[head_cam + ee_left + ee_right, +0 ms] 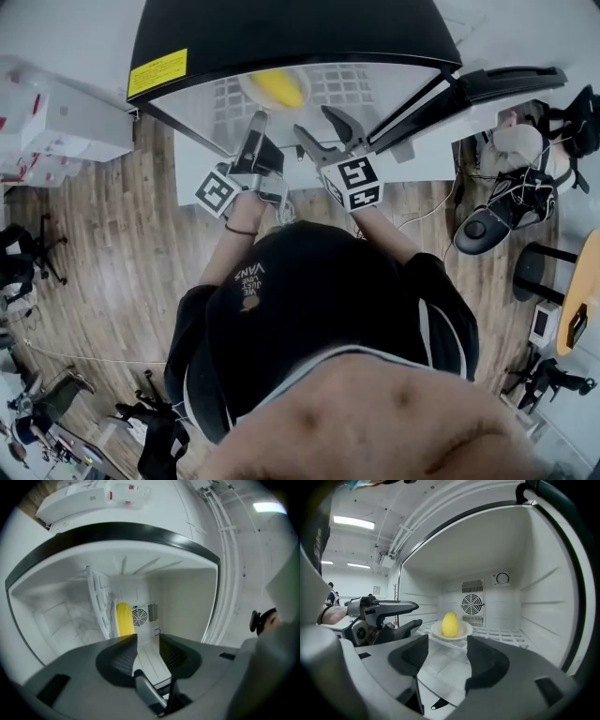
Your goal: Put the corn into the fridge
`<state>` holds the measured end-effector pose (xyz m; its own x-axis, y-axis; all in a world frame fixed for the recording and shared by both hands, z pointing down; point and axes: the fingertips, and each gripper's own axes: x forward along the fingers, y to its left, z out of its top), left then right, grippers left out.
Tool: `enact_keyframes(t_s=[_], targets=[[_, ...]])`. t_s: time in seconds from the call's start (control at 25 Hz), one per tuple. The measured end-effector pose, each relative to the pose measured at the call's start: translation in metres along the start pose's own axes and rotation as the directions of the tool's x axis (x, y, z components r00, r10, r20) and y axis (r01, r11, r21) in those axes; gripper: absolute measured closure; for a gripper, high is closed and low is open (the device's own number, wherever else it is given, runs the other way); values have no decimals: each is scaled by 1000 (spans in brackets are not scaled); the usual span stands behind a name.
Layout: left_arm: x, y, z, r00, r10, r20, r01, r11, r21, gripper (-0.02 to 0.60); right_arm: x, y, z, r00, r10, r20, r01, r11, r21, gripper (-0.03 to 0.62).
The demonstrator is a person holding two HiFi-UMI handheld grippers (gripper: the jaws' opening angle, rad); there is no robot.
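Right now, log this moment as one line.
corn: on plate inside fridge | fridge: open | left gripper: open, empty | right gripper: open, empty | task: corn placed

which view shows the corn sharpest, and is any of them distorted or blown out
Right gripper view: corn sharpest, evenly lit on its plate; fisheye bows the fridge walls. Left gripper view: corn softer, picture tilted. Head view: corn washed out in the bright interior.

The left gripper (147,654) and the right gripper (446,657) are held forward side by side at the same level, the right just beside the left, each with jaws parted and nothing gripped between them.
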<state>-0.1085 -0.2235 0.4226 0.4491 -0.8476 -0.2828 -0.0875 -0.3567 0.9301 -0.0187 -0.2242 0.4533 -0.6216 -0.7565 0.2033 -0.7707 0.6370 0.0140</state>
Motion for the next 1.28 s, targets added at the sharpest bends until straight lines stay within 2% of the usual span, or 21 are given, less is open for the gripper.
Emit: enact_keyframes(t_s=[0.28,0.36,0.44,0.6,0.8,0.96,1.16,1.28], targets=[[-11,-12,-5,999,20,-36,-13,983,180,455,-13,3,0,1000,-1,8,1,1000,11,332],[-17,-14,-6,997,57,-57,-39,960,276,455,-18,5,2,1000,1,19,-2,1000,17,335],[-21,-16,-7,993,94,-77,-58,924,379,457,-21,6,2,1000,5,24,-5,1000,18,341],[-24,-20,-12,987,126,-95,-63,868,492,474,-26,8,-2,1000,13,24,-14,999,33,354],[-31,-19,-26,980,155,-125,-54,810,584,486,-36,9,-6,1000,12,22,-13,999,44,376],[-38,-23,-37,973,189,-131,-57,750,659,496,-47,10,-5,999,17,30,-19,999,42,407],[-44,-24,-41,974,196,-117,-65,729,681,517,-52,15,-5,999,34,38,-36,999,41,441],[-48,-26,-45,973,201,-115,-63,707,705,526,-56,17,-3,998,43,45,-45,998,35,481]])
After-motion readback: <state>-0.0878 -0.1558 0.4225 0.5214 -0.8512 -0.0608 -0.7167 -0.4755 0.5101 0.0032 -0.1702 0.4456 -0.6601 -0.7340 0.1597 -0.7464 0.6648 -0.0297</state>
